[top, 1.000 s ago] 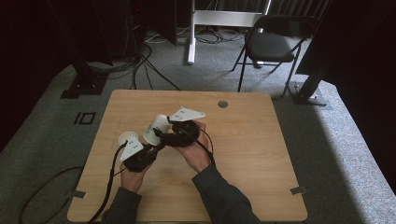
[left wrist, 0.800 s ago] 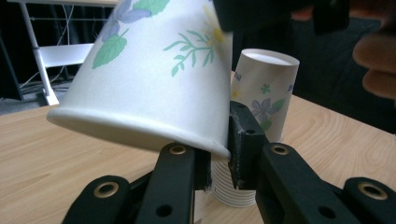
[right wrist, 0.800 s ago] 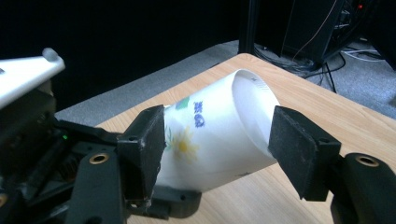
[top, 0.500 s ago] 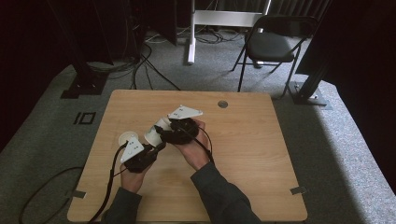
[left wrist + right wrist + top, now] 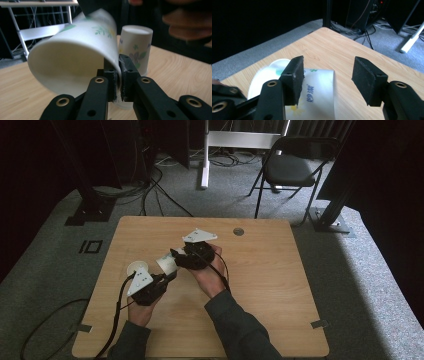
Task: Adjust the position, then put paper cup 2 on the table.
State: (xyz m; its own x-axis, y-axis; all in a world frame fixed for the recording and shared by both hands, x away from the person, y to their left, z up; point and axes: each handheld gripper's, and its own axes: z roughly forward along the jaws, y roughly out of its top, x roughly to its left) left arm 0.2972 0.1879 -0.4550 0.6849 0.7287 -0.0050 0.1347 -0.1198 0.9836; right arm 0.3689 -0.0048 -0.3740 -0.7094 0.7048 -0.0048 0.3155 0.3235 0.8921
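Two floral paper cups being handled on my wooden worktop [image 5: 280, 285].
My left tool [image 5: 119, 75] pinches the tipped white floral paper cup's [image 5: 75, 60] rim; my right tool [image 5: 327, 80], jaws just closing, stands spread around it, not yet gripping; second upside-down floral cup [image 5: 136, 47] untouched.

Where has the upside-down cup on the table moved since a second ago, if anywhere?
No, nowhere: the upside-down cup keeps its spot relative to the table's round hole.

Two black hand-held grippers, left gripper [image 5: 167, 275] and right gripper [image 5: 175, 255], each topped by a grey three-cornered plate, black cables trailing, blocky black jaws with brass-ringed screw holes, rough dark pads, dark grey long sleeves [image 5: 240, 330]
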